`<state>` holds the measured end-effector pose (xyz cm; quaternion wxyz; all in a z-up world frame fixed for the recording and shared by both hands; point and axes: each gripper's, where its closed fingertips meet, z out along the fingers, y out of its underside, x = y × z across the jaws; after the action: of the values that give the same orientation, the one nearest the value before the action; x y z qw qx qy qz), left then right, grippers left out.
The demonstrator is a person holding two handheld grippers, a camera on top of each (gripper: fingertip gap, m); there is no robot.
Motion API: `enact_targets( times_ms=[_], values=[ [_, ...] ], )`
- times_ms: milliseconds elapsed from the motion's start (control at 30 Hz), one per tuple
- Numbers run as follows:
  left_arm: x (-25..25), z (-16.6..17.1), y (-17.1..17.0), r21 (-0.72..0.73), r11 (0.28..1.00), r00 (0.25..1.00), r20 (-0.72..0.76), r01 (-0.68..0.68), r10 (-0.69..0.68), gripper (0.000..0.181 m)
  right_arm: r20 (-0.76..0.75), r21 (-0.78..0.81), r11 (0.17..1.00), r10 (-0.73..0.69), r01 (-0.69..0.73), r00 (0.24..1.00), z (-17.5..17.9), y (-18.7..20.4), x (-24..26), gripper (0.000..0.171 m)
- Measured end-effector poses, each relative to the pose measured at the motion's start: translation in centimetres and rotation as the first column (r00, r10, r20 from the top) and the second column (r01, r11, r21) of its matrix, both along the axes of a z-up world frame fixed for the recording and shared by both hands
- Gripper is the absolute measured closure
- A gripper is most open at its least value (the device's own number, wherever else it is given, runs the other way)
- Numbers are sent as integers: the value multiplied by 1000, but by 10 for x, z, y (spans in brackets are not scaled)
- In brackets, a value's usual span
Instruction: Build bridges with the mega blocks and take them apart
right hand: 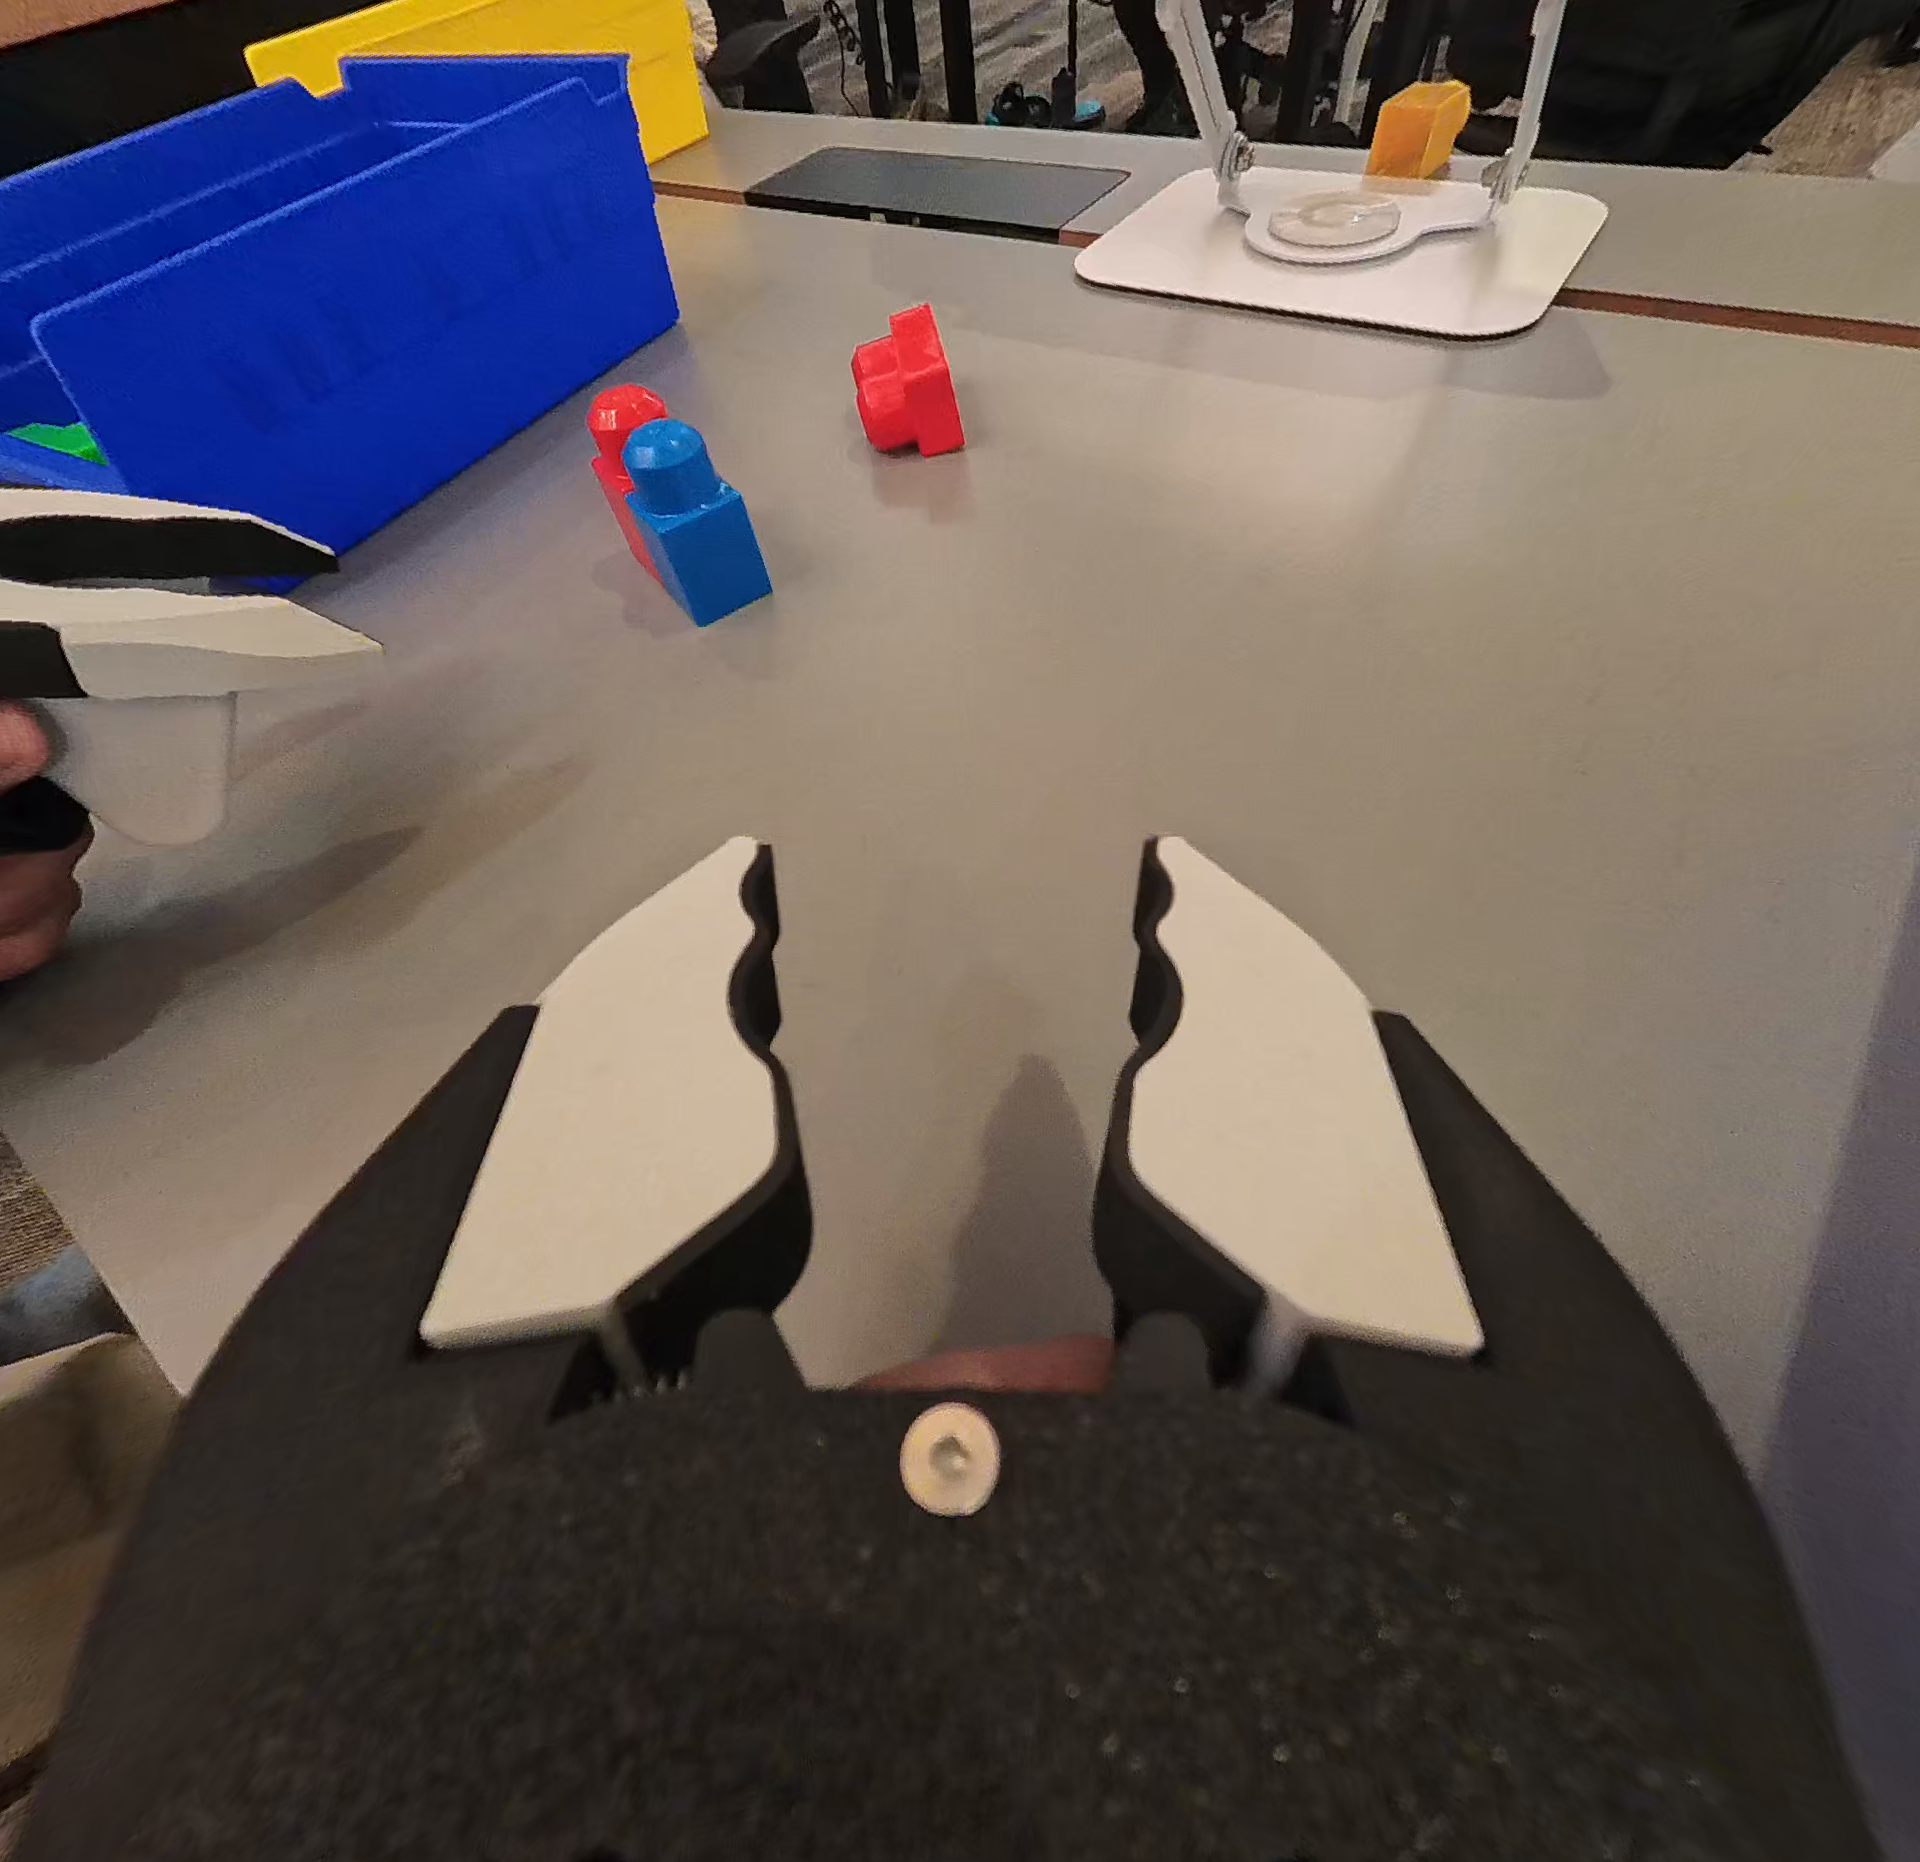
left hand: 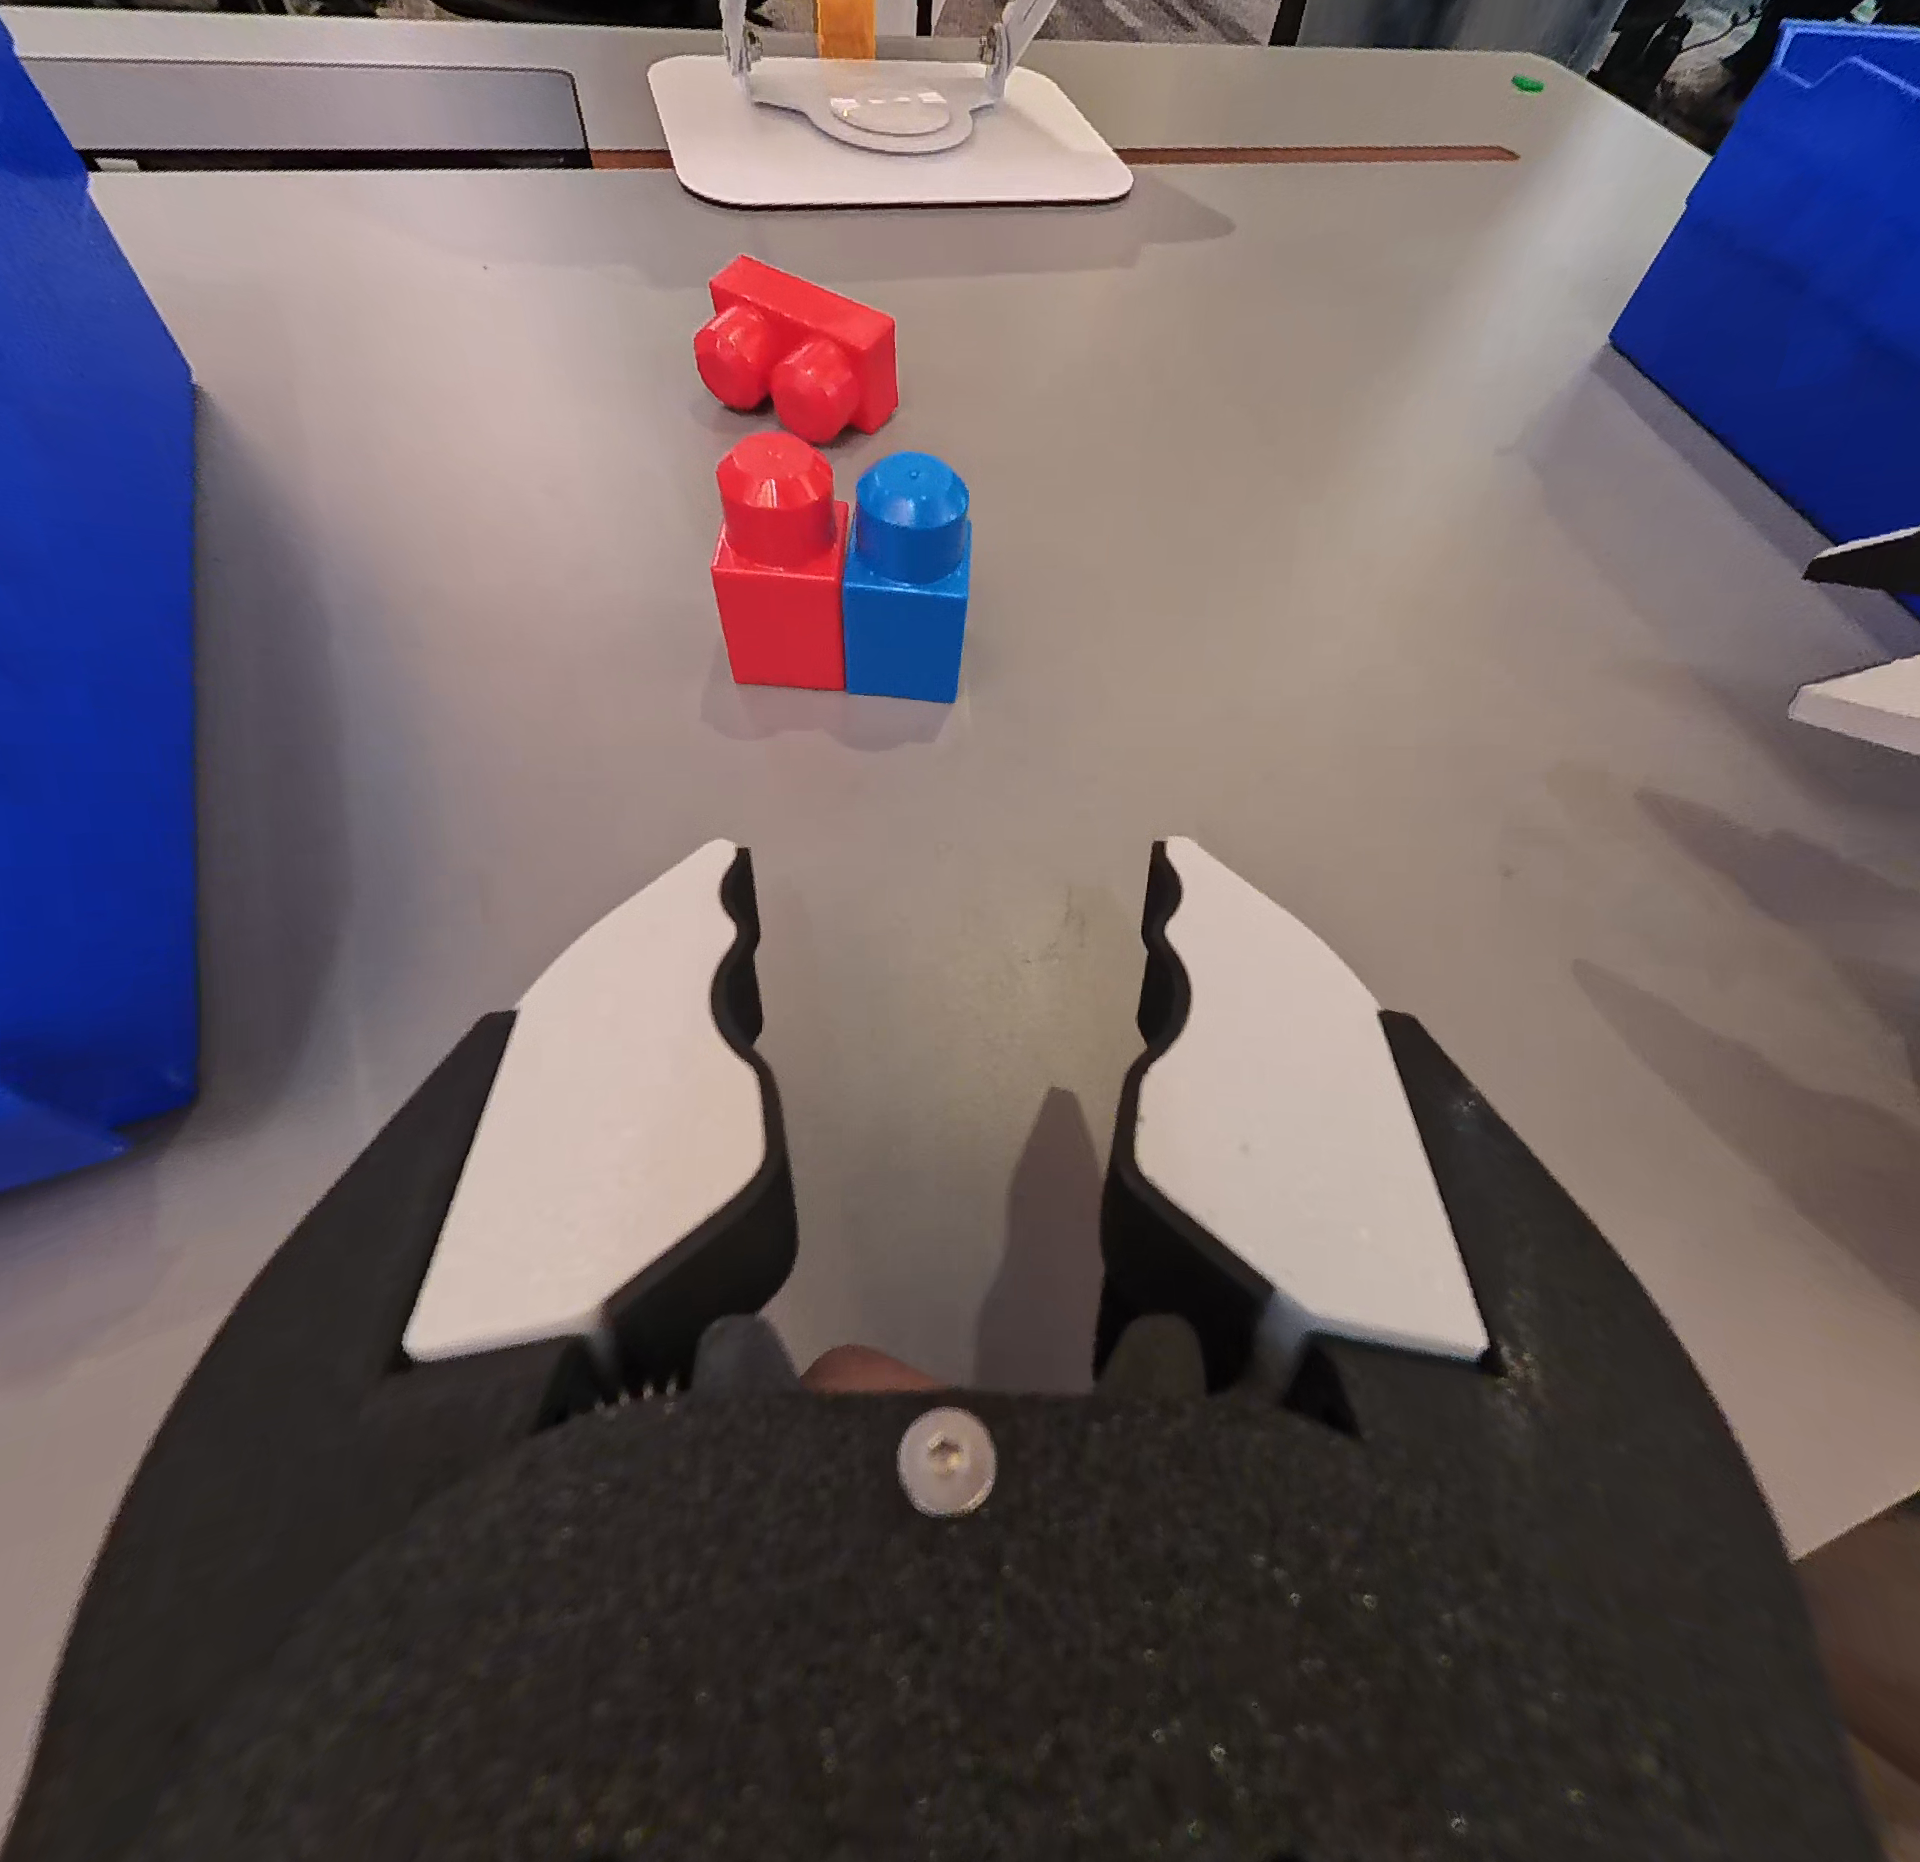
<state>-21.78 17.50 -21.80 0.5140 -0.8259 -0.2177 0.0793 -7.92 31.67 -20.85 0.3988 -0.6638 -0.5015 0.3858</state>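
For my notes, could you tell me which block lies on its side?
The two-stud red block, farthest back; the single-stud red block and blue block stand upright.

left gripper jaws apart, right gripper likewise, both empty

Three blocks, two red and one blue; two blue bins; one yellow bin.

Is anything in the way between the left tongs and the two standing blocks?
Nothing visible. Only bare grey table lies between the open left tongs and the upright red block and blue block.
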Motion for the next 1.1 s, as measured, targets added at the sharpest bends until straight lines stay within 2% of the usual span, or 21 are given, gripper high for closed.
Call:
enact_targets(
  times_ms=[700,867,1100],
  values=[
    [1,-2,0,-5,1000,1000,4,7,-7,113,15,-16,1000,10,-10,1000,-4,-2,-1,109],
    [-1,-1,-3,-1,1000,1000,0,-1,1,113,10,4,1000,16,-16,1000,7,-4,-10,109],
    [-5,4,4,-18,999,999,-42,28,-29,102,7,26,999,37,-38,999,12,-11,-21,109]
  ],
)
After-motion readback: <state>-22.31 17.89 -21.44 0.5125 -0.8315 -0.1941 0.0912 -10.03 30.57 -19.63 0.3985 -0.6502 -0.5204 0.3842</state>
